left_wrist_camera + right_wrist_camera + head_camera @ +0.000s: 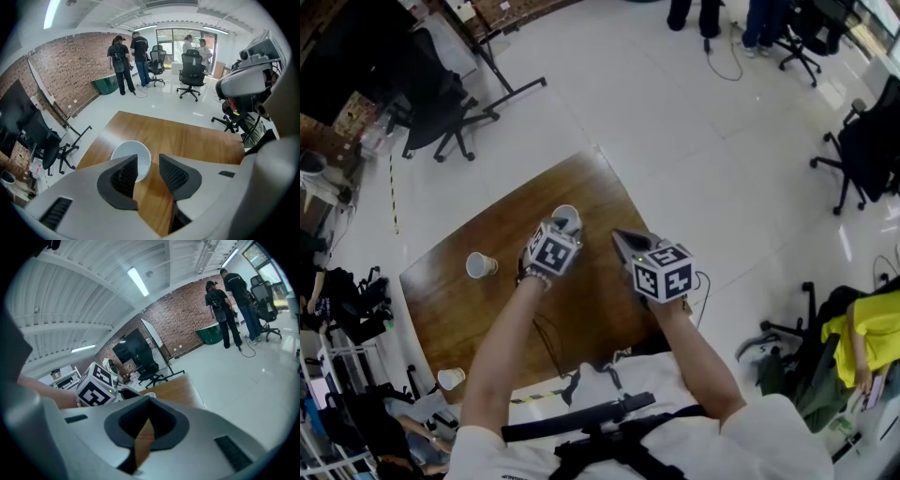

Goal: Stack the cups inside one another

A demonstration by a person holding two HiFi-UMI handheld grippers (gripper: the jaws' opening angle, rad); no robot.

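A white paper cup (567, 216) stands upright on the brown wooden table (487, 234). My left gripper (564, 228) hangs over it, pointing steeply down and open. In the left gripper view the cup (129, 150) sits under the left finger (123, 180), and the cup's near wall lies in the gap between the fingers without being pinched. A second cup (479, 265) lies on its side further left. A third cup (450, 378) sits by the table's near-left corner. My right gripper (621, 239) hovers to the right of the first cup, shut and with nothing in it; its tips (150, 401) meet.
Black office chairs (441, 112) stand beyond the table's left corner, and others (862, 150) at the right. People (126, 61) stand at the far end of the room. A person in yellow (872, 347) sits at the right. The table's far corner (598, 152) is close to the cup.
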